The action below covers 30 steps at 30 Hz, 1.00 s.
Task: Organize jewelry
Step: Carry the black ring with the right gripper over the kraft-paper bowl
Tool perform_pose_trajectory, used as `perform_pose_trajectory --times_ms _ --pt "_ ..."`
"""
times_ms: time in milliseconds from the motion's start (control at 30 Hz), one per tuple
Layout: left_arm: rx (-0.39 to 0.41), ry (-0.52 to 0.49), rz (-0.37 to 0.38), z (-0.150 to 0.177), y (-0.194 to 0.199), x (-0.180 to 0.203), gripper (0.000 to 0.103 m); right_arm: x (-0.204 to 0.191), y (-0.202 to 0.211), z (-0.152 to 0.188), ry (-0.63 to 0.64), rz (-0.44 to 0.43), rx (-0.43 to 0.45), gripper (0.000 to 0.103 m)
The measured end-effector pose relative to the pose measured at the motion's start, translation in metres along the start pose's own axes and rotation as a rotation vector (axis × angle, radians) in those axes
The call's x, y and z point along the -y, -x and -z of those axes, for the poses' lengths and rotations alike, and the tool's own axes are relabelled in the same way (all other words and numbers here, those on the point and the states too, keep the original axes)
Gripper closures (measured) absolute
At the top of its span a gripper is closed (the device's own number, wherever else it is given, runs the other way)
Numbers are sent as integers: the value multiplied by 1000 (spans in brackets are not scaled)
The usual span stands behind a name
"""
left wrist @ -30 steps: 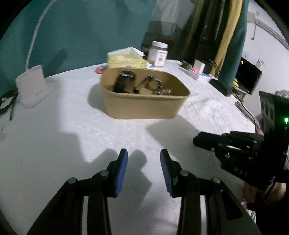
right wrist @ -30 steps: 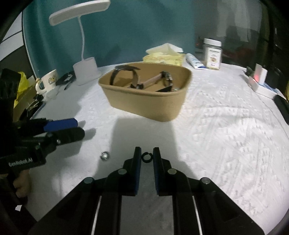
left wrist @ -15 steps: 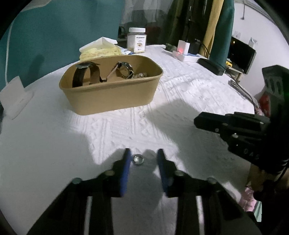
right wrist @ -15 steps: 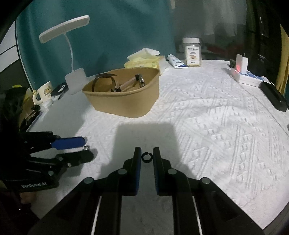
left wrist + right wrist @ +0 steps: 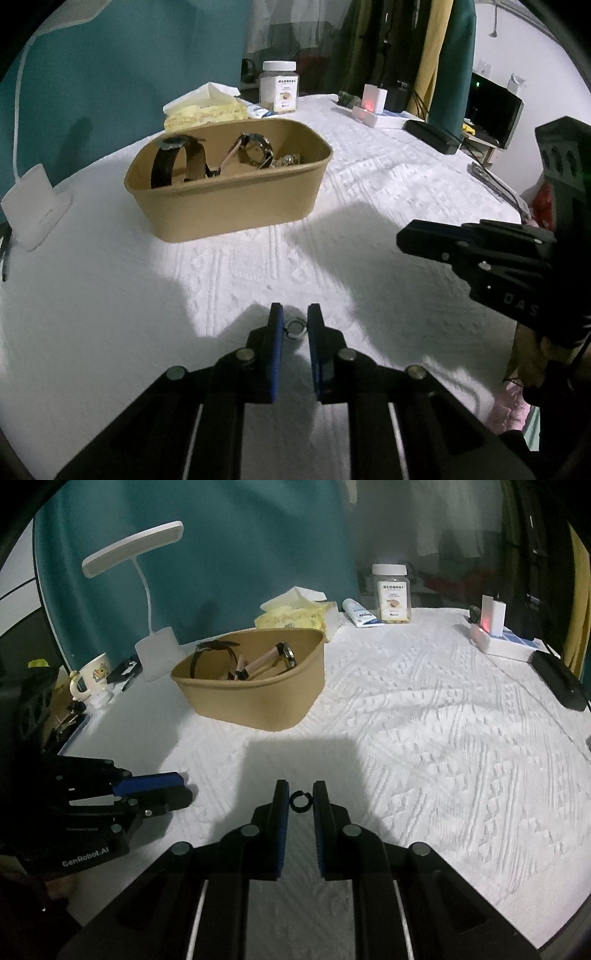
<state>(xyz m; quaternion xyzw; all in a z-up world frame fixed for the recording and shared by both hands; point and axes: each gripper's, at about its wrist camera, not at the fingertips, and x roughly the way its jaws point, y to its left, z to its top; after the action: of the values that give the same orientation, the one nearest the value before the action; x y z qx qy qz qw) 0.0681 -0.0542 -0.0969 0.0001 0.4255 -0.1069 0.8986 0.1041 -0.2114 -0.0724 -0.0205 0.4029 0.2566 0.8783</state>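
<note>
A: What's in the tan tub (image 5: pixel 229 206)?

B: It sits on the white bedspread (image 5: pixel 388 177), far from both grippers. From the left wrist view, a dark-strapped watch (image 5: pixel 173 158) stands looped at its left end, a second watch with a pale strap (image 5: pixel 255 149) leans in the middle, and some small shiny pieces (image 5: pixel 290 159) lie at the right end. I can't make out what those pieces are.

A: And from the other camera?

B: The same tub (image 5: pixel 255 698) sits left of centre. The dark-strapped watch (image 5: pixel 214 651) rests against its far left wall and the pale-strapped watch (image 5: pixel 277 657) lies slanted across the inside.

A: What about the left gripper (image 5: pixel 295 323)?

B: Its jaws are narrow and pinch a small silvery ring (image 5: pixel 296 328) between the blue pads (image 5: pixel 276 332). The ring sits at the fingertips, near the camera, well short of the tub.

A: And the right gripper (image 5: pixel 300 797)?

B: Narrow too, closed on a small dark ring (image 5: pixel 300 800) held between the tips, also well apart from the tub.

A: Anything else around?

B: Beyond the tub lie a yellow tissue pack (image 5: pixel 295 614), a tube (image 5: pixel 360 614) and a clear jar with a white lid (image 5: pixel 392 592). A white desk lamp (image 5: pixel 147 602) stands at the far left with a mug (image 5: pixel 94 674) near its base. A white charger box with a red light (image 5: pixel 493 622) sits at the far right.
</note>
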Motion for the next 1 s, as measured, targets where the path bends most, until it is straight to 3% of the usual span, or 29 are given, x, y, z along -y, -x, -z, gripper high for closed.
perform_pose_trajectory --times_ms 600,1000 --pt "141 -26 -14 -50 24 -12 91 -7 -2 -47 37 -16 55 91" --pt "166 -10 -7 -86 7 -33 91 -8 -23 -86 54 -33 69 91"
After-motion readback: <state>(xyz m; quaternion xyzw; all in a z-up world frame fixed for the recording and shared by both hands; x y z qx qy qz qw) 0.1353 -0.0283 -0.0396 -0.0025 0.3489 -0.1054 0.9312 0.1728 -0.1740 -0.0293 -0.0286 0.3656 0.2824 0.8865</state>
